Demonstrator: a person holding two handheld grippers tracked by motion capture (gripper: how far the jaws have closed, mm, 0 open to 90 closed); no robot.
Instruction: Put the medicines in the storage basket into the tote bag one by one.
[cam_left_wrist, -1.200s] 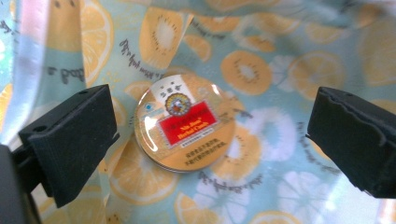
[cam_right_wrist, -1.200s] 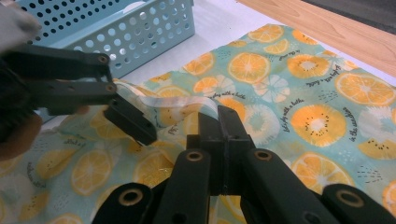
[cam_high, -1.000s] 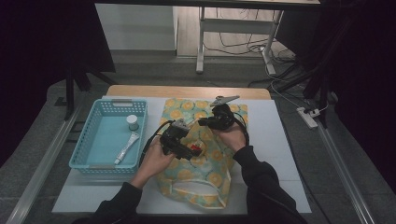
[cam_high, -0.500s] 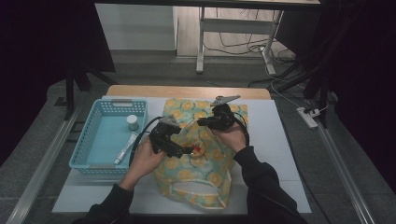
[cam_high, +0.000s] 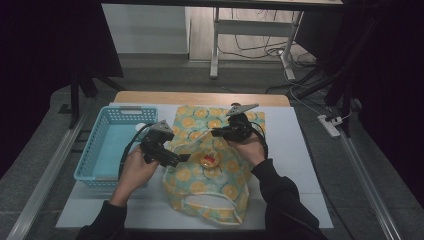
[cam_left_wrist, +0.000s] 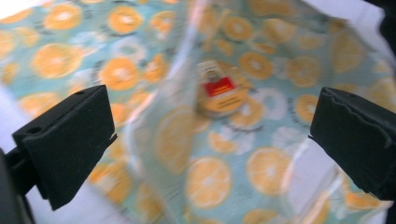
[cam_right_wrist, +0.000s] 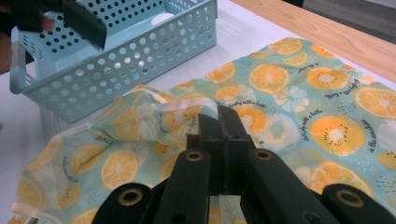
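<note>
- Our left gripper (cam_high: 181, 158) has pulled away from the bag's mouth toward the blue basket (cam_high: 95, 165) since a second ago; its jaws stand wide apart, nothing between them.
- Our right gripper (cam_right_wrist: 218, 122) is clamped on the orange-print bag (cam_high: 210, 175), lifting its rim.
- Inside lies what looks like a small round tin (cam_left_wrist: 220, 93), blurred.

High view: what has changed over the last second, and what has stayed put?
The left claw drew back leftward from the small round item inside the orange-print bag toward the blue basket, jaws open and empty. The right claw stayed shut on the bag's edge, holding it open. Bag, item and basket kept their places.
</note>
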